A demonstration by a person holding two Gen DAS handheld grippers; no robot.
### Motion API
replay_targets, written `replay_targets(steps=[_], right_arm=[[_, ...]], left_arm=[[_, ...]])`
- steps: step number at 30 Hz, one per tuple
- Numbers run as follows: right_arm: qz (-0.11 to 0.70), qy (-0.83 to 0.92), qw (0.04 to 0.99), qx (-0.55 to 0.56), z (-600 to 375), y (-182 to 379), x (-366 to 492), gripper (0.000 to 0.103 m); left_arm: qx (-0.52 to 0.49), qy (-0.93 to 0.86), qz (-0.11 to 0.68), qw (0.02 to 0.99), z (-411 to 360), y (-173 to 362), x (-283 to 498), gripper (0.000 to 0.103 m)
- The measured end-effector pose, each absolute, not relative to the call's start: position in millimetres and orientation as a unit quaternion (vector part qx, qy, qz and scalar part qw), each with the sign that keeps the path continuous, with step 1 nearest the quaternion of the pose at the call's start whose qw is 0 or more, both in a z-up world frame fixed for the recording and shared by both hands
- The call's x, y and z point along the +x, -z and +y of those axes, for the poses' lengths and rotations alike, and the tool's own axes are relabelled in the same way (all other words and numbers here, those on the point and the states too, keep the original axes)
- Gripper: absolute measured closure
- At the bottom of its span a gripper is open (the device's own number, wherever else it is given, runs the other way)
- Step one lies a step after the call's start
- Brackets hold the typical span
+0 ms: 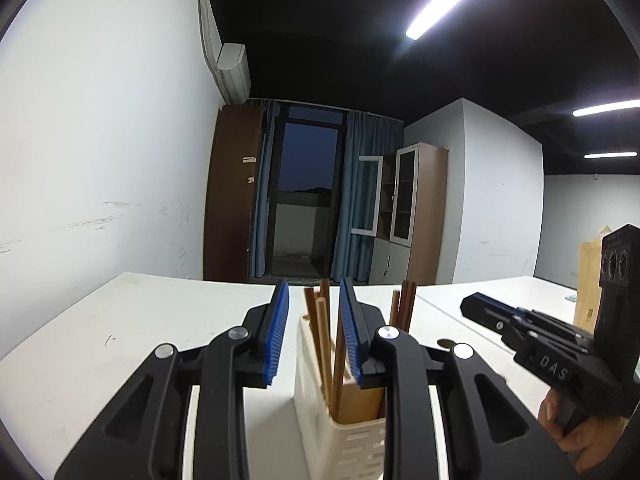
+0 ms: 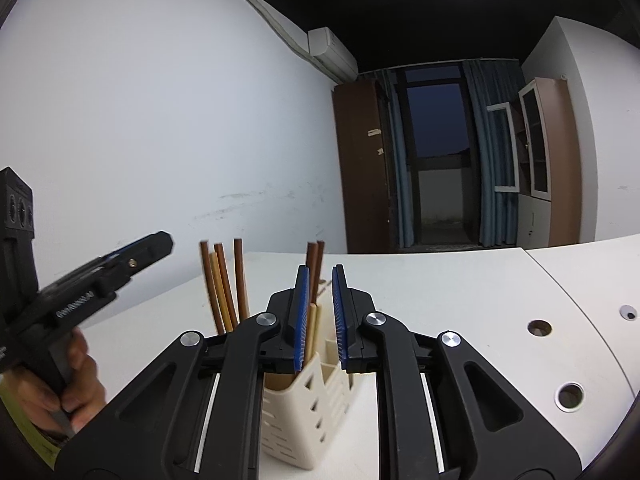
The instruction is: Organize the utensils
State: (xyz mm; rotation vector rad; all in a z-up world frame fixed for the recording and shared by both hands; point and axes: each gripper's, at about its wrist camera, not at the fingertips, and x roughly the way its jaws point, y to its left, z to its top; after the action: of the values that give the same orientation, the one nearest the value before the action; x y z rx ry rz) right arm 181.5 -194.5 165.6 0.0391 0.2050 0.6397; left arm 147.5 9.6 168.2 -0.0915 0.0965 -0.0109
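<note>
At lower centre we see the cream utensil holder [image 1: 352,436] on the white table [image 1: 132,340], wooden chopsticks [image 1: 322,344] standing in its compartments. Our left gripper [image 1: 313,334] and right gripper [image 2: 320,312] both hover released above it, grasping nothing.

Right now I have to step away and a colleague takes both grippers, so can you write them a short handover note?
Left hand-held gripper: open, holding nothing, lined up with the holder.
Right hand-held gripper: open, holding nothing, just above the holder.
Cream utensil holder stands upright on the white table.
Done: one bunch of chopsticks stands in one compartment, a second bunch in another.
Left: no loose utensils are in view; check the table beyond these views before stopping.
</note>
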Motion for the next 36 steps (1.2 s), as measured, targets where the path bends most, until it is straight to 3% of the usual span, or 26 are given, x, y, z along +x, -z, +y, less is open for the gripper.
replay_targets(steps=[2,5,10,14,25,36], right_arm=[[0.104,-0.31,0.945,0.011,-197.5,-163.7,177.6,0.079],[0.114,-0.304,0.946,-0.004,-202.9,-158.3,169.0,0.079],[0.138,-0.302,0.943,0.0,-219.2,-141.7,152.2,0.071],[0.148,-0.301,0.942,-0.006,-223.3,-128.3,135.9,0.067],[0.158,-0.32,0.934,-0.024,-221.8,-102.9,101.4,0.05],[0.152,-0.322,0.934,-0.026,-234.4,-87.3,84.6,0.012]], left_arm=[[-0.045,0.009,0.059,0.997,10.0,-166.0,142.3,0.068],[-0.035,0.013,0.077,0.996,6.6,-158.7,132.7,0.064],[-0.027,0.011,0.101,0.994,4.3,-134.4,107.5,0.047],[-0.004,0.012,0.12,0.993,-3.4,-119.3,95.1,0.046],[-0.012,0.024,0.163,0.986,-4.0,-92.2,76.4,0.021],[0.01,0.004,0.165,0.986,-10.9,-71.0,57.6,0.006]])
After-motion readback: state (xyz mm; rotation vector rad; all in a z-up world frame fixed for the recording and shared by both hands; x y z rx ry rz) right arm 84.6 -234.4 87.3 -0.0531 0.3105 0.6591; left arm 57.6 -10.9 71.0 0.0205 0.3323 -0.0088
